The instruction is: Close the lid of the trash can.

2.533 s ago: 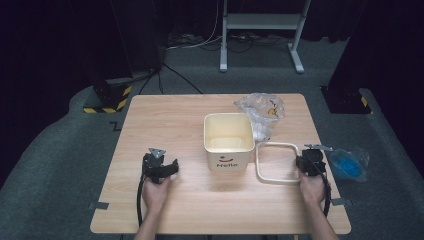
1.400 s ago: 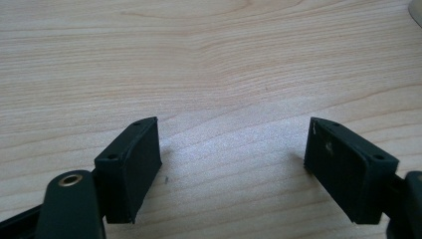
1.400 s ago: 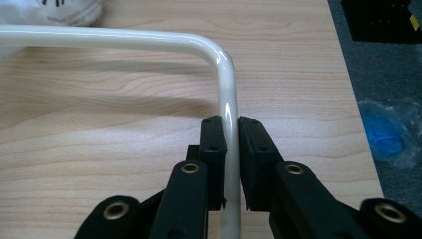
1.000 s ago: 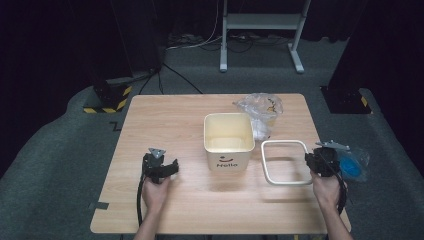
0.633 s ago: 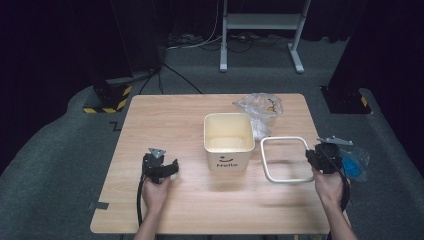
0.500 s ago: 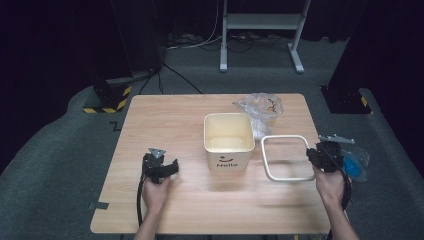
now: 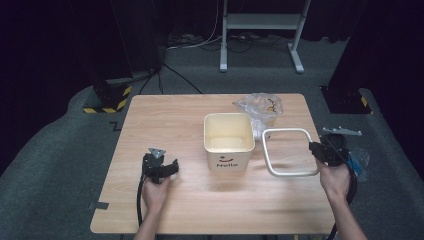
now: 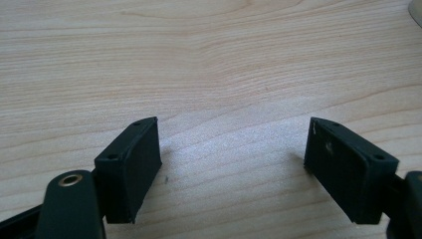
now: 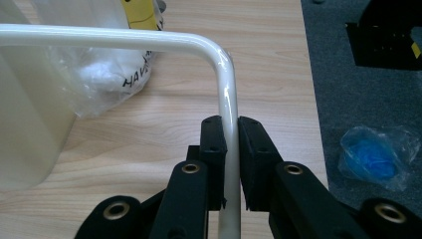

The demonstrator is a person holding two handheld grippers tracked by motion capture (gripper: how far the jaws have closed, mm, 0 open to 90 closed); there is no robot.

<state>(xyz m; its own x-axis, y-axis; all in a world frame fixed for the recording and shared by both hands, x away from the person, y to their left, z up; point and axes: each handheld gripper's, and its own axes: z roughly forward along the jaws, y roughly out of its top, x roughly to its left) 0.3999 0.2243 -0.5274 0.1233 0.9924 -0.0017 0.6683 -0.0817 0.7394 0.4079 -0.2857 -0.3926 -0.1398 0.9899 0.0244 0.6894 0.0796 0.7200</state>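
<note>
A cream square bin (image 7: 227,142) printed "Hello" stands in the middle of the wooden table (image 7: 170,120). To its right a white square ring frame (image 7: 285,131) hangs a little above the table, casting a shadow. My right gripper (image 7: 316,149) is shut on the frame's right bar. In the right gripper view the white bar (image 9: 226,84) runs between the pressed pads of my right gripper (image 9: 229,130), with the bin wall (image 9: 25,109) at the left. My left gripper (image 7: 161,167) rests on the table left of the bin. Its jaws (image 8: 231,149) stand open over bare wood.
A crumpled clear plastic bag (image 7: 260,107) lies behind the bin, and shows with printed letters in the right gripper view (image 9: 104,74). A blue item in clear wrap (image 7: 357,162) lies on the grey floor beyond the table's right edge (image 9: 375,157).
The right hand has shifted right and risen, lifting the white frame off the table while still gripping it. The left gripper has stayed put.
</note>
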